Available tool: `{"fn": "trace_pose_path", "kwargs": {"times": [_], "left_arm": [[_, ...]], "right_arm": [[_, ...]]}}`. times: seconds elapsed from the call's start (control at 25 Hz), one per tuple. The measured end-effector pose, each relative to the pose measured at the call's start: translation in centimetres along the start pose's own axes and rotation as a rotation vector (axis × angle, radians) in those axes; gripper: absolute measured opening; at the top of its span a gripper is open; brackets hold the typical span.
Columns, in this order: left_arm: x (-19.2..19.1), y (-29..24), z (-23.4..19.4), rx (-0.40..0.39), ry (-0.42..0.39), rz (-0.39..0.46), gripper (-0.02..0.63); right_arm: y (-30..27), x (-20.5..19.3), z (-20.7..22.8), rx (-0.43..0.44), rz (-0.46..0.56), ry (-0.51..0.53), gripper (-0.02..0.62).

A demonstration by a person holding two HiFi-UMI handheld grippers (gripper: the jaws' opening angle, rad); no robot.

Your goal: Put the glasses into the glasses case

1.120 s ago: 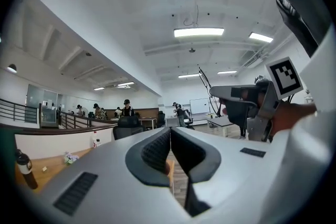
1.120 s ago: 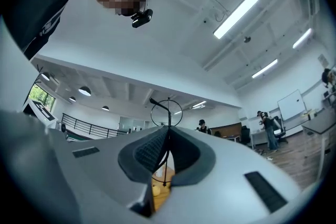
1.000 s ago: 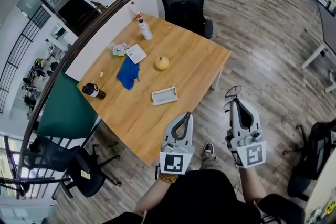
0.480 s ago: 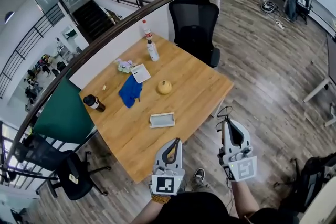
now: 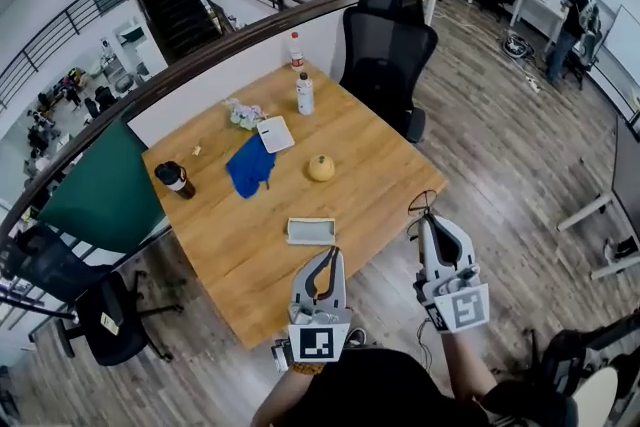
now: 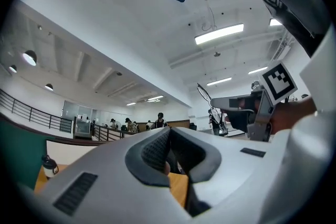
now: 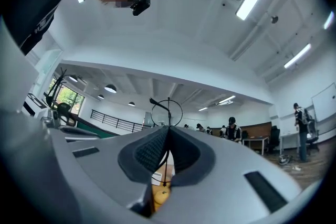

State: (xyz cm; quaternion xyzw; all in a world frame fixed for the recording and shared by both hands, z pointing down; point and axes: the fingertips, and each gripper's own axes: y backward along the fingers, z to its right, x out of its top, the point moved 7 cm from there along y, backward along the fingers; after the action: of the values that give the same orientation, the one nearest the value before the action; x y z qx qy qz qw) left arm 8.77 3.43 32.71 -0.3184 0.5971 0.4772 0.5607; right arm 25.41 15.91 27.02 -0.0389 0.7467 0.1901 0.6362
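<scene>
Glasses with a thin dark wire frame and round lenses [image 7: 168, 113] are clamped between the closed jaws of the right gripper [image 5: 428, 218]. They are held in the air just off the near right edge of the square light wooden table [image 5: 380, 183], over the plank floor [image 5: 500, 145].

The left gripper [image 6: 168, 132] has its jaws pressed together with nothing between them. It is held at the table's near edge, beside the right gripper.

A shallow pale grey rectangular glasses case [image 5: 311, 231] lies flat on the table close to that near edge. It sits just beyond the left gripper's tips and apart from both grippers.

- **Table centre:** a round yellow fruit [image 5: 321, 168].
- **Left of the fruit:** a crumpled blue cloth [image 5: 250, 165], with a white rectangular card [image 5: 275, 133] touching its far end.
- **Table's left edge:** a dark cylindrical cup with a pale band [image 5: 174, 178].
- **Table's far corner:** a clear plastic bottle with a white label [image 5: 305, 95].
- **Beyond the table's far right side:** a black mesh-backed office chair [image 5: 388, 45].
</scene>
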Motion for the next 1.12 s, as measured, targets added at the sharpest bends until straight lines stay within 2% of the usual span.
{"fn": "trace_pose_path", "kwargs": {"times": [0.04,0.2,0.24,0.36,0.48,0.72,0.88,1.12], "left_arm": [[0.1,0.2,-0.6,0.01,-0.008,0.0,0.021],[0.1,0.7,-3.2,0.089,0.056,-0.071,0.021],[0.5,0.6,-3.8,0.107,0.048,-0.055,0.021],[1.8,-0.3,-5.7,0.156,-0.002,0.084,0.022],[0.5,0.3,-6.0,0.191,0.019,0.019,0.021],[-0.7,-0.7,-7.2,0.257,-0.058,-0.041,0.021],[-1.6,-2.6,-8.1,0.306,-0.077,-0.086,0.021],[-3.2,-5.6,-8.1,0.335,-0.101,-0.147,0.021]], "right_arm": [[-0.9,0.2,-0.5,0.022,-0.003,0.009,0.015],[-4.5,1.0,-2.2,0.105,0.0,0.036,0.015],[-5.4,0.5,-2.3,0.127,-0.009,0.032,0.015],[-8.0,-1.2,-3.0,0.179,-0.021,0.016,0.015],[-9.7,-3.4,-4.2,0.231,-0.05,-0.022,0.015],[-13.7,-7.2,-5.5,0.343,-0.08,-0.088,0.015],[-16.2,-9.2,-5.2,0.406,-0.083,-0.121,0.015],[-18.5,-12.3,-3.9,0.466,-0.104,-0.174,0.015]]}}
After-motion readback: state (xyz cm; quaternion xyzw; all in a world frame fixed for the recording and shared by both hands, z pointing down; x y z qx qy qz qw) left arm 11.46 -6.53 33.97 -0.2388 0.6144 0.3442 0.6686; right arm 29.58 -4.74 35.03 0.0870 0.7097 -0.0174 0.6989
